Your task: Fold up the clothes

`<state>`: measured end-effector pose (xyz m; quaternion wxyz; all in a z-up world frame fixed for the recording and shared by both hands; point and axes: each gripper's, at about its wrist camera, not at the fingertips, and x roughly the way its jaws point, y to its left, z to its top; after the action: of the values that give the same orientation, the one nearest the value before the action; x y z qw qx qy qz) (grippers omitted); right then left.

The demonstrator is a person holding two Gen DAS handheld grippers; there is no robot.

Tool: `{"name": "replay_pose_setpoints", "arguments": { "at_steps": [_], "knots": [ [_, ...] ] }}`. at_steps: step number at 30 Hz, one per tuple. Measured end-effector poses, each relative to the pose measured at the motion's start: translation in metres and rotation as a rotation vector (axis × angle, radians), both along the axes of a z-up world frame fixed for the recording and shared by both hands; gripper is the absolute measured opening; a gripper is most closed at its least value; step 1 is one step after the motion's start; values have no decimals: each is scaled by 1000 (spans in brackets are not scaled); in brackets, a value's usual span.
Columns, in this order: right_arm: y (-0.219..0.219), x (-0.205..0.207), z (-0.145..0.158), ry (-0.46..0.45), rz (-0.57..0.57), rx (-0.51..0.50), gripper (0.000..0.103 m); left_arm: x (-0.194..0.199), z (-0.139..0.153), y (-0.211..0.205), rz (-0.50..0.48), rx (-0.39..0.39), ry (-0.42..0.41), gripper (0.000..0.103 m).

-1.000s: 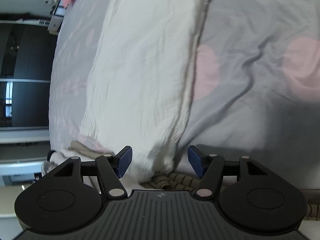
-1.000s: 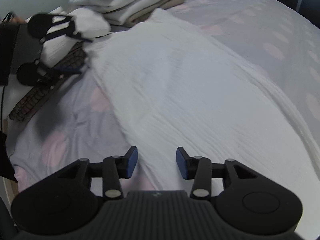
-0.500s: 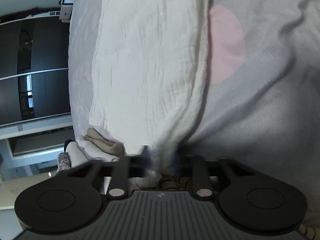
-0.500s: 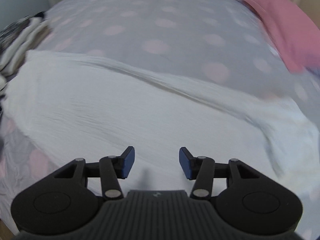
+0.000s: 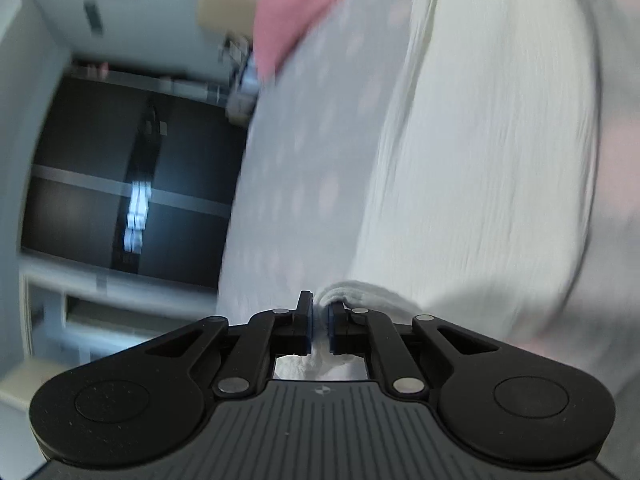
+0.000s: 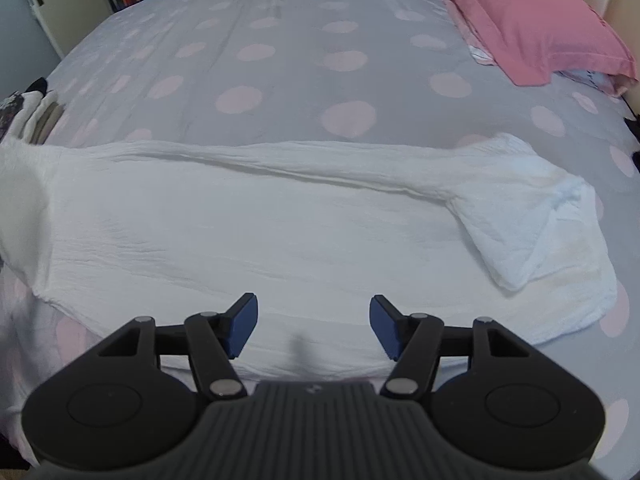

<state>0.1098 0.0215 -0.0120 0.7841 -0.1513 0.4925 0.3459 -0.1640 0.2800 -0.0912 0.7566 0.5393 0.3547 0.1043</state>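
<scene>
Between the left gripper's [image 5: 319, 320] pads, white garment [image 5: 480, 184] pinched.

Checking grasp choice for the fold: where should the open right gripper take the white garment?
Judging from its pose, take the folded-over corner at the white garment's right end. It lies raised and doubled, so a finger can slip under. Bring the right gripper, jaws opening and empty, from the near edge; the left gripper already pinches the other end.

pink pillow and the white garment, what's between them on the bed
Only bare dotted bedsheet separates the pink pillow from the white garment, shown in the right wrist view.
</scene>
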Motion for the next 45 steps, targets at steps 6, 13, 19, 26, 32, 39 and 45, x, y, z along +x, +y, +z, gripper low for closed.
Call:
{"name": "replay_pose_setpoints", "arguments": {
  "at_steps": [6, 13, 19, 26, 32, 39, 45],
  "knots": [
    [7, -9, -2, 8, 67, -2, 72, 21, -12, -70, -147, -56, -11, 5],
    [4, -15, -7, 4, 92, -40, 72, 37, -56, -114, -228, -126, 73, 5],
    [0, -13, -8, 5, 74, -47, 72, 20, -87, -128, -261, -123, 176, 14],
    [5, -13, -14, 140, 13, 59, 72, -3, -67, -131, -299, -189, 227, 40],
    [25, -23, -9, 198, 34, 117, 72, -28, -44, -132, -314, -193, 257, 50],
    [29, -22, 1, 200, 55, 125, 72, -32, -8, -87, -101, -268, 263, 50],
    [38, -16, -15, 221, 20, 92, 72, -13, 13, -26, 166, -452, 186, 50]
  ]
}}
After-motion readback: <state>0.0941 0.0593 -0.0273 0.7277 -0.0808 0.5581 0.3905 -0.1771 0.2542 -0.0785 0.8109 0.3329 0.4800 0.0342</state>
